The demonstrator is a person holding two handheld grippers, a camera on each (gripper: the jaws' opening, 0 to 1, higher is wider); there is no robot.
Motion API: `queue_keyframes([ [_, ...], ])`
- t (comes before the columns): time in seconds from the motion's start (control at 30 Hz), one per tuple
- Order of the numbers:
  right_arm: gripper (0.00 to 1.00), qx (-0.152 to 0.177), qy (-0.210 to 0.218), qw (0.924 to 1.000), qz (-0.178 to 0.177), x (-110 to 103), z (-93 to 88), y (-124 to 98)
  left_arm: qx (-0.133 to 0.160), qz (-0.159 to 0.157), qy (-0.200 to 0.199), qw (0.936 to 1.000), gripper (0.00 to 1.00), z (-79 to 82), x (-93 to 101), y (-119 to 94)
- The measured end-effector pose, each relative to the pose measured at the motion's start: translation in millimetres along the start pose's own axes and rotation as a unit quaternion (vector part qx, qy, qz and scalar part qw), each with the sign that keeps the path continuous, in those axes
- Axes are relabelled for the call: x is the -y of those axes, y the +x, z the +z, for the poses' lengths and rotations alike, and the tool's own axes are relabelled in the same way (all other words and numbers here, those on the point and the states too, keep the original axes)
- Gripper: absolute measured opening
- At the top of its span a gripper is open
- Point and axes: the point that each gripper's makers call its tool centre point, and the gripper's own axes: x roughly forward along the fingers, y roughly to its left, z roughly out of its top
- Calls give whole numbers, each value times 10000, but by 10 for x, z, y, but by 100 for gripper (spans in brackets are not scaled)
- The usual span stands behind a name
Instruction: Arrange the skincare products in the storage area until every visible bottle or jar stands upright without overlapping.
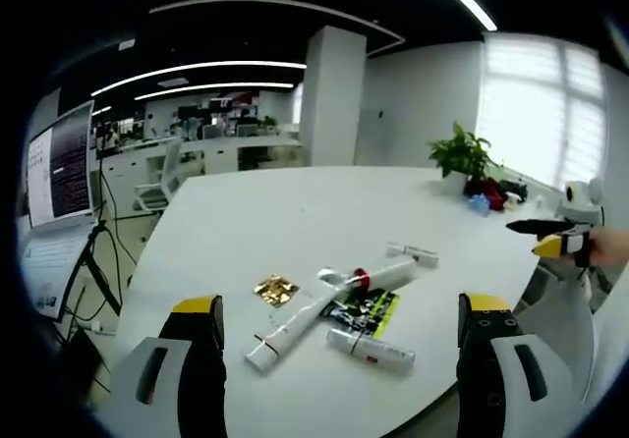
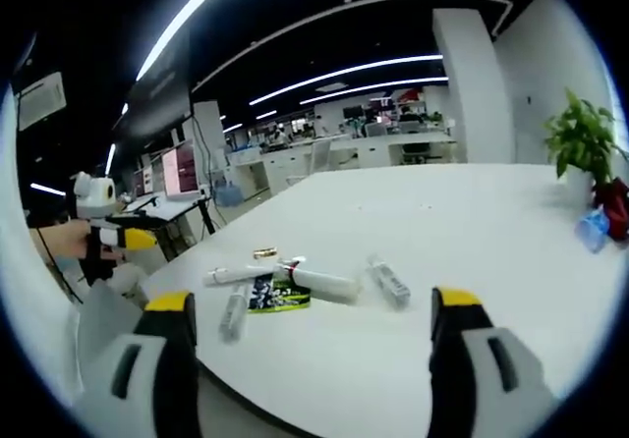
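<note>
Four white tubes [image 1: 324,312] lie flat near the white table's [image 1: 295,212] front edge, around a green-black packet [image 1: 362,312] and gold jar [image 1: 275,289]; wide bare tabletop beyond. The longest tube runs diagonally. Your left gripper [image 1: 339,322] and right gripper [image 2: 313,310] gape wide, holding nothing.

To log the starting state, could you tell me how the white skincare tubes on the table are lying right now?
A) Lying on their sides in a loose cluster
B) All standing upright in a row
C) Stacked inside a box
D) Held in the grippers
A: the long white tube and the shorter tube lie flat on the white table beside a green-and-black sachet, and both grippers are open and apart from them.
</note>
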Motion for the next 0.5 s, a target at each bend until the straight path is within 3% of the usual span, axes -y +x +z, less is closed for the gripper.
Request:
queue_keyframes([
  [0.17, 99, -25, -85, 10000, -4, 3, 1, 22, -62, -25, 9, 10000, 97, -26, 0, 13],
  [0.27, 93, -65, -131, 9999, 7, -5, -13, 23, -78, -31, 8, 10000, 97, -35, 1, 18],
  [0.5, 96, -97, -93, 9999, 17, -14, -32, 42, -112, -37, -10, 9999, 97, -58, -14, 26],
])
